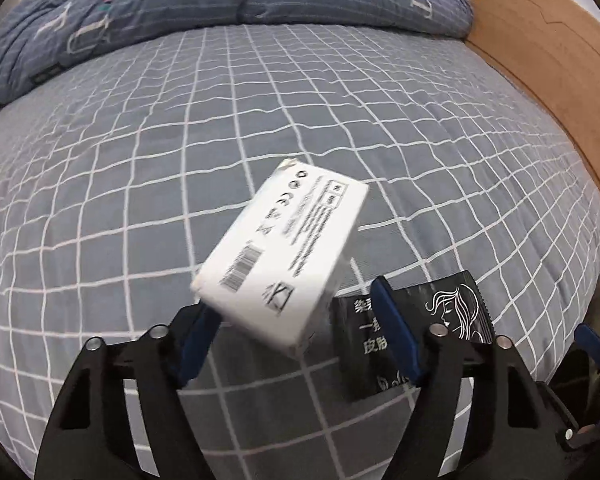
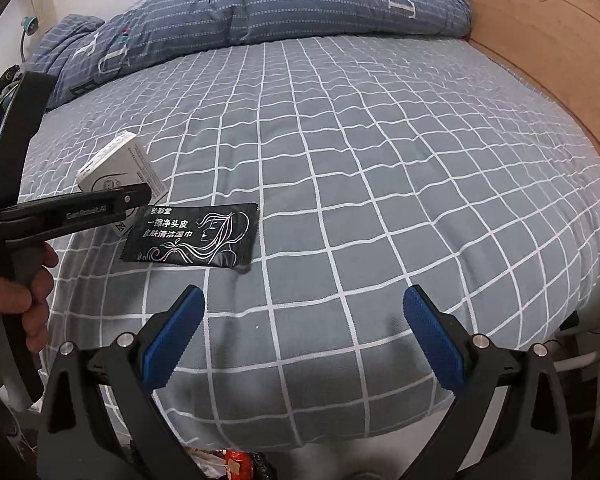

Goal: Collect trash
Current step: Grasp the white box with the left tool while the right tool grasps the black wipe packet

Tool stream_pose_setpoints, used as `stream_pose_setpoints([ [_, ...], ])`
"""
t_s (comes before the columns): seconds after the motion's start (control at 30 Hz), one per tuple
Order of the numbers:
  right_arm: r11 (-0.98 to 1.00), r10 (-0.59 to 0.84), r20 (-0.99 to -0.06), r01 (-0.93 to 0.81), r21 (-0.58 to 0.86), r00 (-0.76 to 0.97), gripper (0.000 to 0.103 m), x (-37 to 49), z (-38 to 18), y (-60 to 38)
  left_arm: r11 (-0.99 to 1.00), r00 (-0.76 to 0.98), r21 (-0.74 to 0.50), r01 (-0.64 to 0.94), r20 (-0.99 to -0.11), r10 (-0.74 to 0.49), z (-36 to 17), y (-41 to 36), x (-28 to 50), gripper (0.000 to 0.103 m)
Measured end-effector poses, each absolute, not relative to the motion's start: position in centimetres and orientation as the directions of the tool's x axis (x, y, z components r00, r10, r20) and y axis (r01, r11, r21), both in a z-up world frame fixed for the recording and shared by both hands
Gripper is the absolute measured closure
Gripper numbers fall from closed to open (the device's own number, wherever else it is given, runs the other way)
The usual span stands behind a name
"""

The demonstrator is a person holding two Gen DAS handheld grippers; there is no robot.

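A white box (image 1: pixel 284 256) with a barcode lies tilted on the grey checked bed, between the fingers of my left gripper (image 1: pixel 292 304). The left pad touches the box's lower corner. The right pad (image 1: pixel 396 328) stands apart from it, so the jaws are open around the box. A flat black sachet (image 1: pixel 456 312) with white print lies just right of the box, partly behind that right finger. In the right wrist view the box (image 2: pixel 116 168) and the sachet (image 2: pixel 196 236) sit at the left. My right gripper (image 2: pixel 300 332) hangs open over the bed's near edge with nothing between its fingers.
A folded blue quilt (image 2: pixel 300 8) lies across the far end of the bed sheet (image 2: pixel 380 160). A wooden bed frame (image 2: pixel 540 40) runs along the right. A hand (image 2: pixel 32 300) holds the left gripper's handle. Colourful wrappers (image 2: pixel 236 460) show below the bed's near edge.
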State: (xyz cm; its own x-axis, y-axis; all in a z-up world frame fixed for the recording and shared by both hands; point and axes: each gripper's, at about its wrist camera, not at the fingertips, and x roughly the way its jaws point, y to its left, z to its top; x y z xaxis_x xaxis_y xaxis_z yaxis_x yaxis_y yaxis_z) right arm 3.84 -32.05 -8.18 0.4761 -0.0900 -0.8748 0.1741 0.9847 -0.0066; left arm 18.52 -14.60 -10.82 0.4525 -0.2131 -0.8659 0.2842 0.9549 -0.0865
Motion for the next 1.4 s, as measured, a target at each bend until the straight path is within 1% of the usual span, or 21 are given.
stream_pose_setpoints([
  [0.07,0.984,-0.092,-0.876,0.177,-0.008,0.473,0.007,3.9,-8.4,-32.1,0.957,0.456,-0.086,0.278,-0.865,-0.210,-10.9,-14.7,18.6,0.049],
  [0.1,0.984,-0.095,-0.876,0.177,-0.011,0.473,0.008,3.9,-8.4,-32.1,0.956,0.452,-0.098,0.277,-0.865,-0.220,-10.9,-14.5,18.7,0.054],
  [0.17,0.984,-0.100,-0.876,0.175,-0.018,0.472,0.008,3.9,-8.6,-31.9,0.955,0.446,-0.118,0.271,-0.864,-0.233,-10.9,-14.2,18.7,0.055],
  [0.23,0.985,-0.101,-0.877,0.170,-0.022,0.471,0.008,4.1,-8.8,-31.7,0.956,0.453,-0.109,0.272,-0.862,-0.227,-10.7,-13.9,18.4,0.058],
  [0.47,0.987,-0.062,-0.880,0.160,0.016,0.471,0.008,5.9,-9.5,-29.5,0.971,0.491,-0.088,0.224,-0.850,-0.190,-9.2,-10.3,17.2,0.061],
  [0.57,0.989,-0.041,-0.889,0.142,0.027,0.456,0.007,7.3,-10.1,-27.9,0.974,0.496,-0.103,0.204,-0.847,-0.193,-8.6,-8.3,16.7,0.061],
  [0.7,0.988,-0.028,-0.892,0.150,0.044,0.451,0.008,9.2,-10.5,-26.3,0.979,0.515,-0.092,0.183,-0.839,-0.175,-7.9,-6.1,15.6,0.062],
  [0.77,0.989,-0.032,-0.902,0.143,0.033,0.431,0.008,10.2,-11.2,-25.6,0.979,0.512,-0.103,0.174,-0.840,-0.180,-7.7,-5.0,15.3,0.062],
  [0.9,0.988,-0.021,-0.925,0.150,0.039,0.381,0.007,11.6,-12.7,-25.0,0.981,0.523,-0.083,0.174,-0.837,-0.163,-7.2,-4.2,14.6,0.065],
  [1.13,0.991,-0.033,-0.935,0.136,0.016,0.352,0.008,12.4,-14.3,-24.2,0.983,0.517,-0.091,0.162,-0.840,-0.163,-7.9,-3.3,14.3,0.065],
  [1.23,0.991,-0.032,-0.937,0.130,0.015,0.347,0.012,12.5,-14.7,-24.1,0.983,0.516,-0.087,0.163,-0.841,-0.160,-8.1,-3.4,14.4,0.065],
  [1.37,0.993,-0.049,-0.936,0.118,-0.008,0.350,0.029,12.5,-14.4,-23.8,0.983,0.514,-0.084,0.162,-0.843,-0.157,-8.4,-3.7,14.7,0.065],
  [1.4,0.993,-0.053,-0.935,0.115,-0.013,0.351,0.031,12.5,-14.4,-23.8,0.984,0.510,-0.083,0.156,-0.847,-0.152,-8.6,-3.7,14.8,0.063],
])
